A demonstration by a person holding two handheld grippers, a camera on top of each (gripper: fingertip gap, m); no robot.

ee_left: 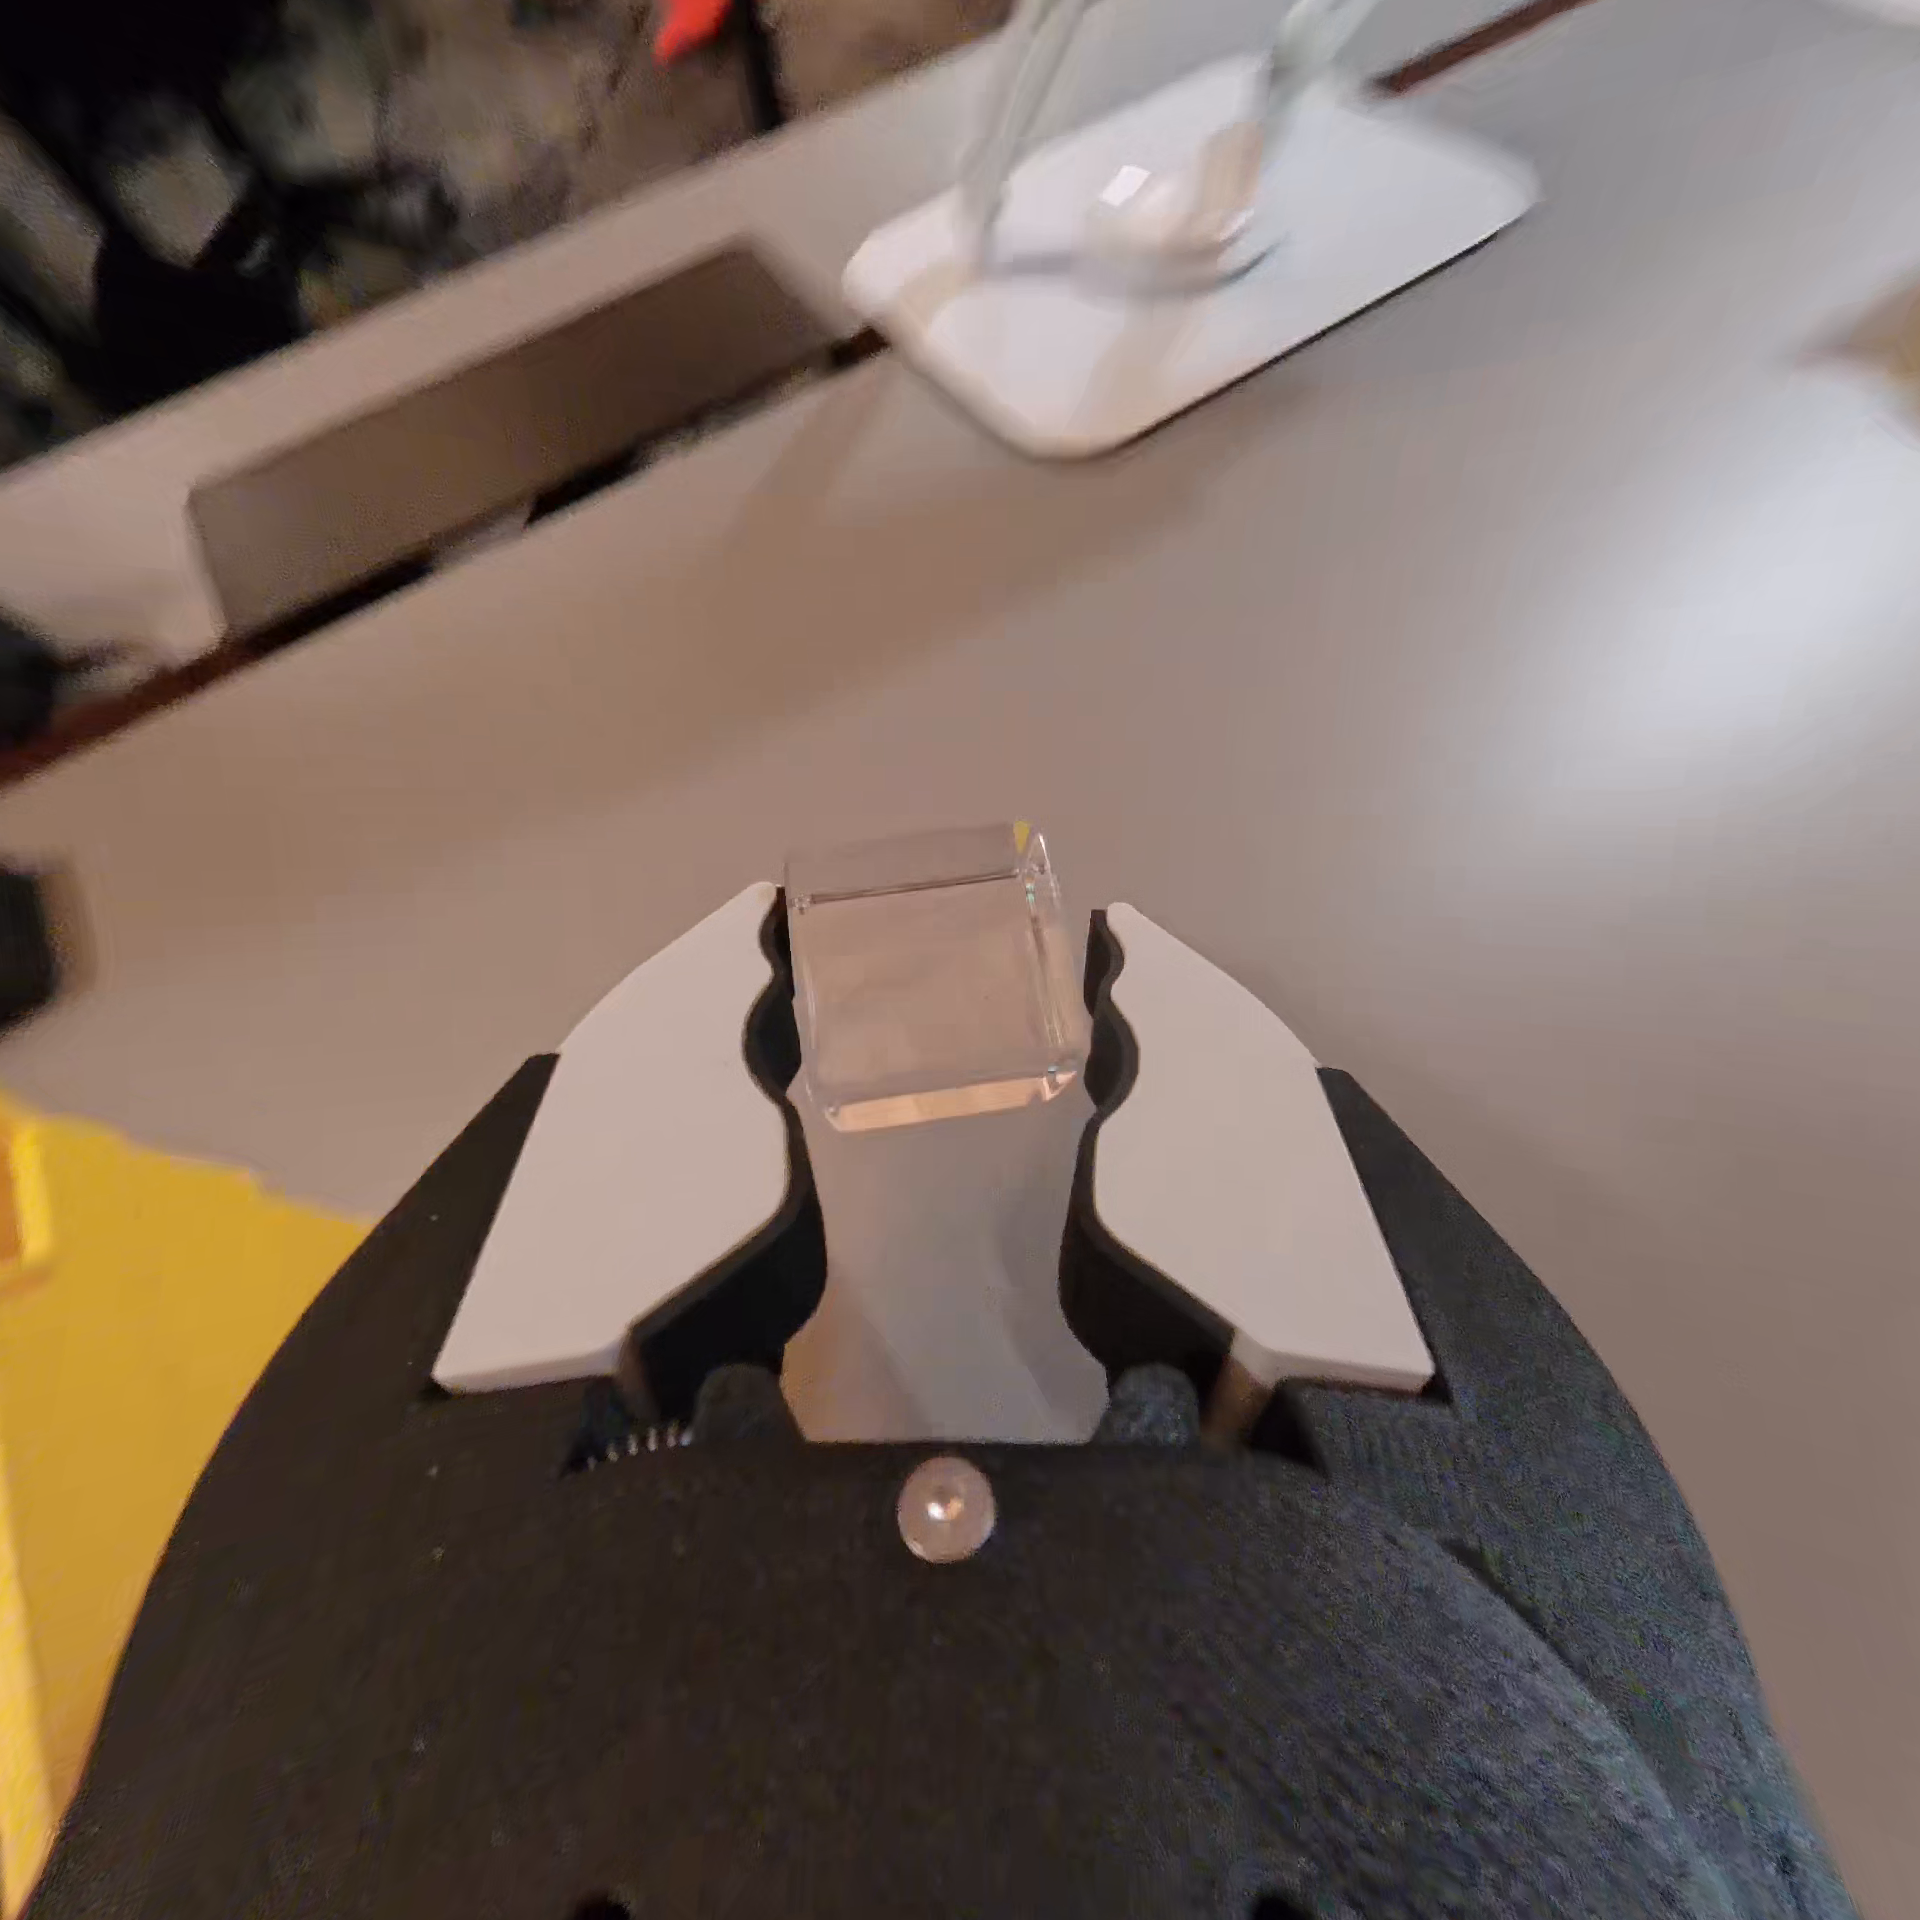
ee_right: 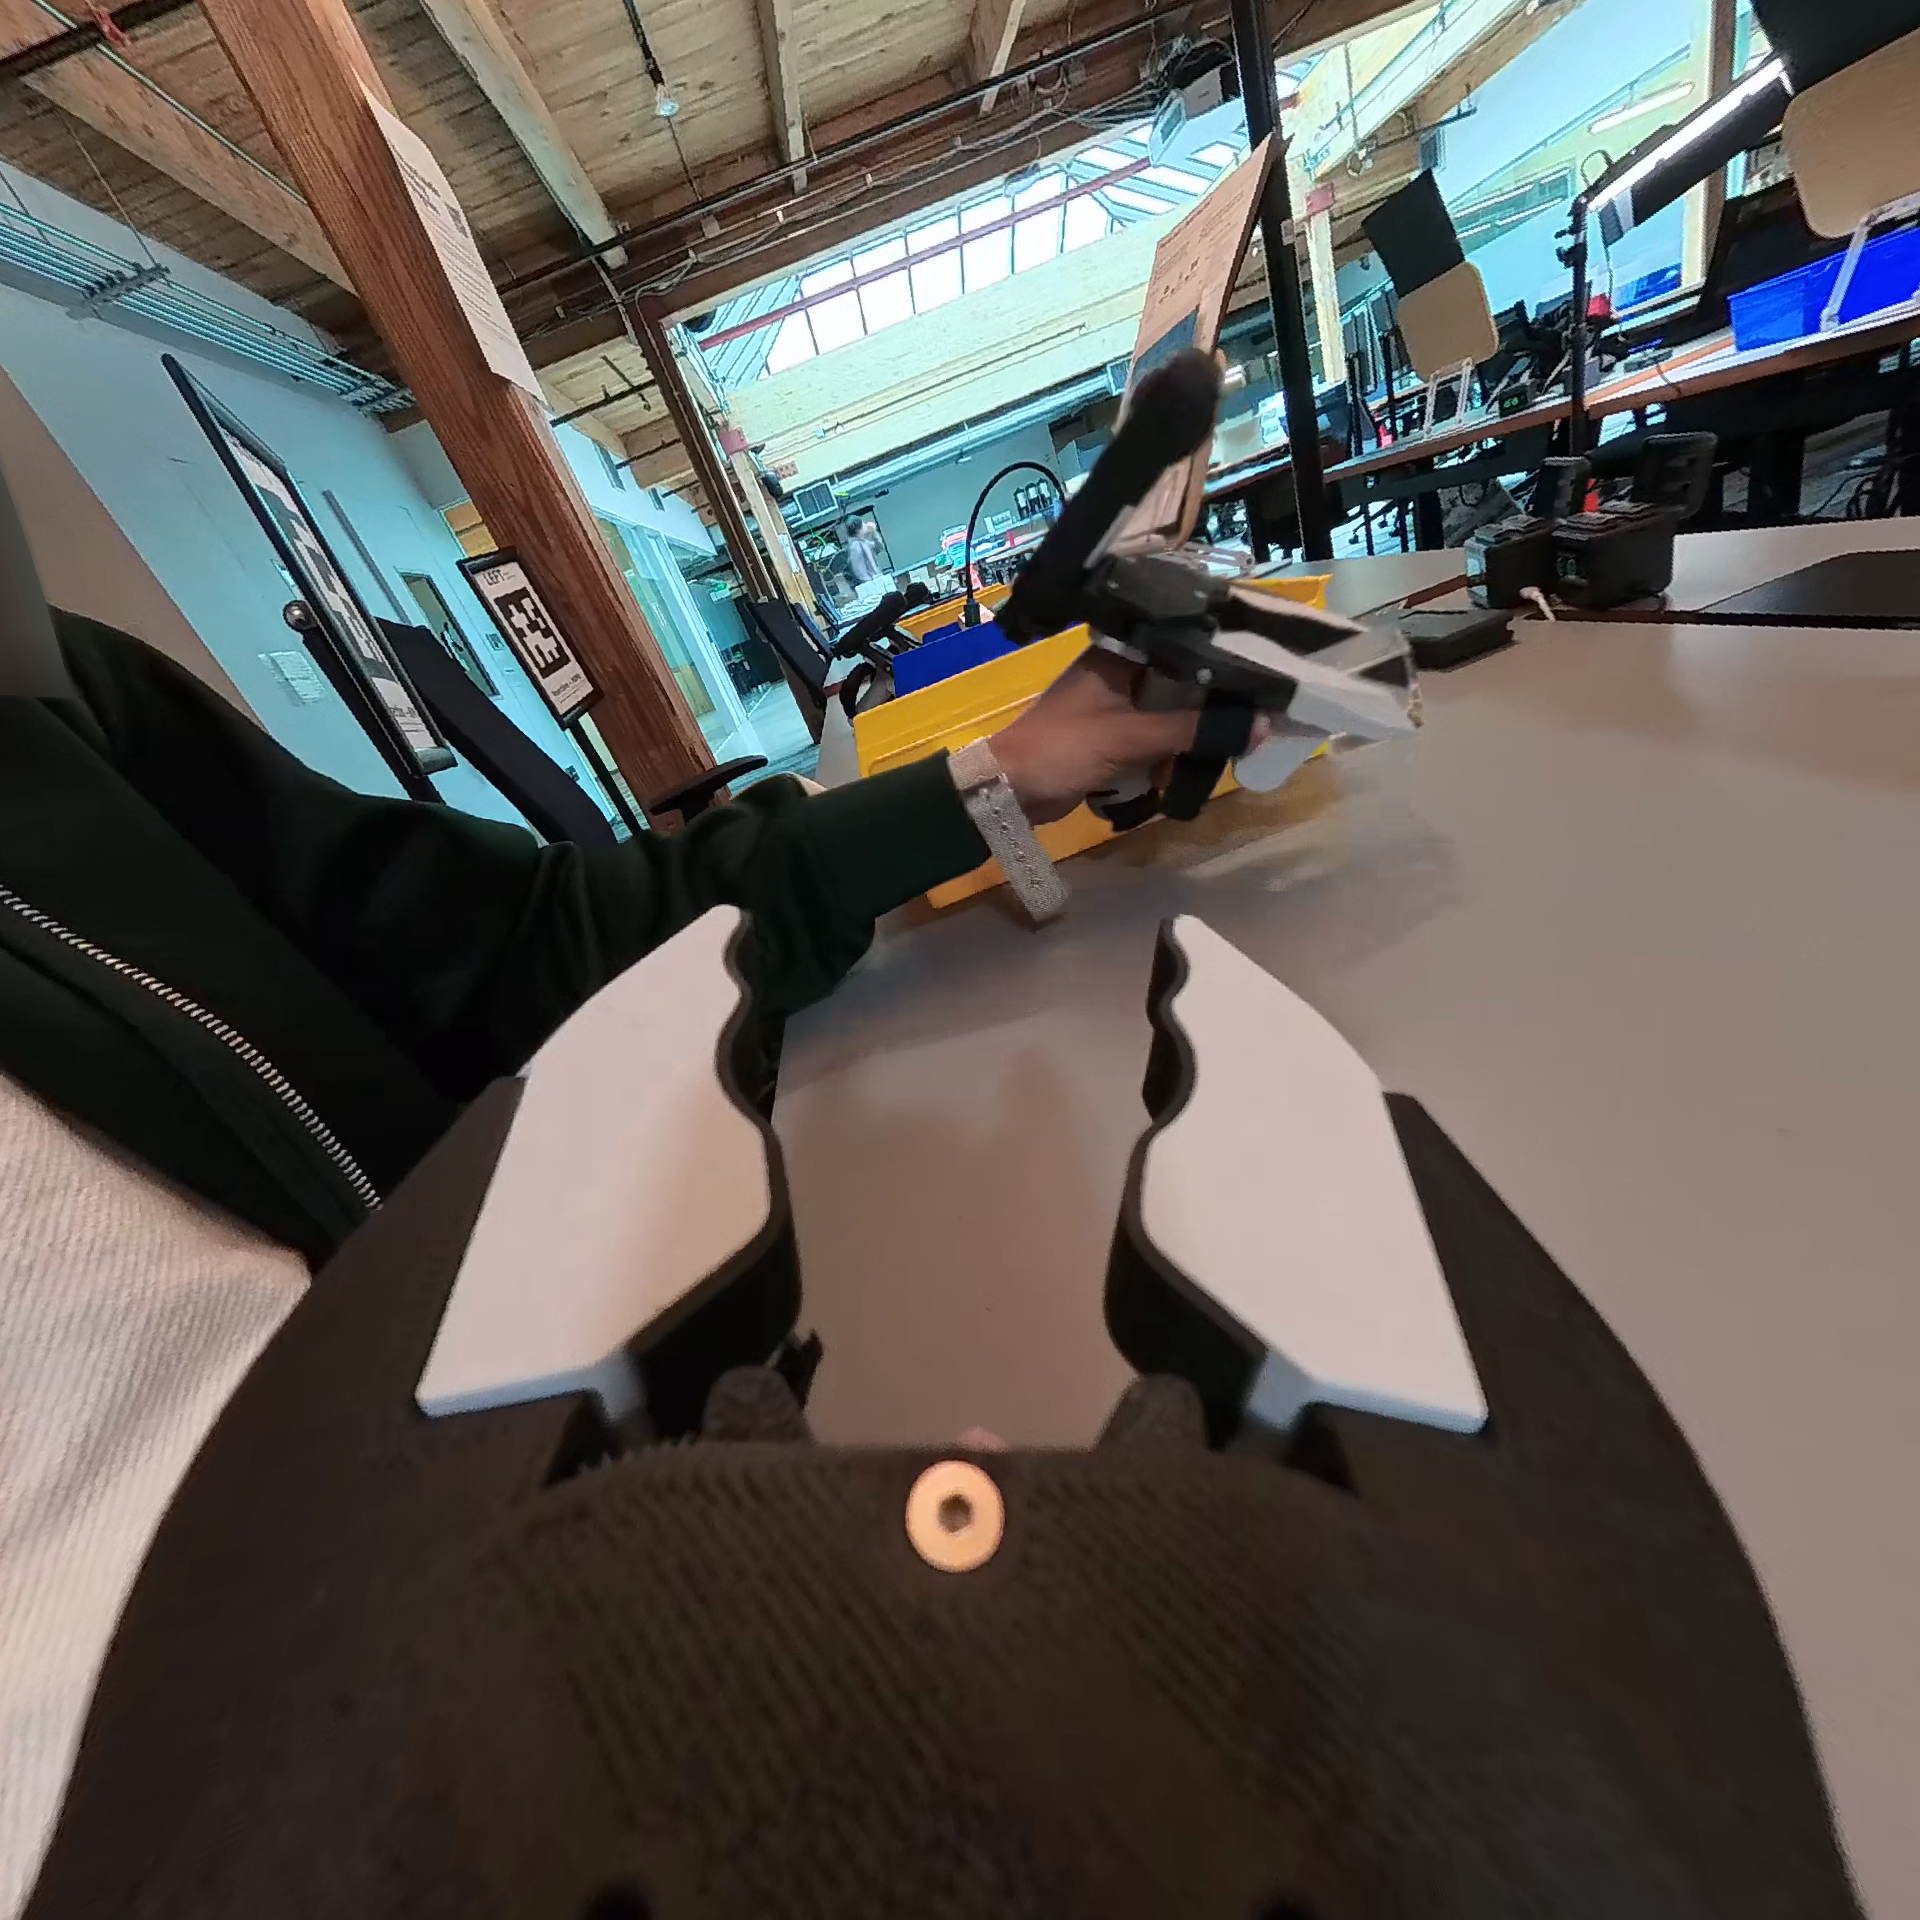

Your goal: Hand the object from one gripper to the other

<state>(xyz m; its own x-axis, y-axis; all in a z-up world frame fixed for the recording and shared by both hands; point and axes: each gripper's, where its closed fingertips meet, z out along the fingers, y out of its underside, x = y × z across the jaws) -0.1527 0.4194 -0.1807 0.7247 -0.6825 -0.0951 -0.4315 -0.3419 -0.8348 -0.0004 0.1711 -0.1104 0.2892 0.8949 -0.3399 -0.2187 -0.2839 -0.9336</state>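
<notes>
A: Between your left gripper's (ee_left: pixel 932 971) fingers sits the clear cube (ee_left: pixel 928 992). Both pads touch its sides, and it is held out near the fingertips, above the grey table (ee_left: pixel 1351 831).

B: Noted. Seen from the right wrist?

A: Your left gripper (ee_right: pixel 1382 681) shows farther off, raised over the table (ee_right: pixel 1558 935), gripped by your hand (ee_right: pixel 1081 748) with a dark green sleeve (ee_right: pixel 727 883) and a grey wrist strap (ee_right: pixel 1013 842). The cube (ee_right: pixel 1387 649) is only a faint clear shape at its tips.

B: Right gripper?

A: Your right gripper (ee_right: pixel 951 971) stands wide apart, with nothing between its fingers and bare table showing through the gap. It points toward the left one, well apart from it.

B: Surroundings?

A: Yellow bin (ee_right: pixel 977 717) just behind your left hand, and a yellow edge (ee_left: pixel 156 1299) at lower left in the left wrist view. White stand base (ee_left: pixel 1184 270) farther along the table, blurred.
</notes>
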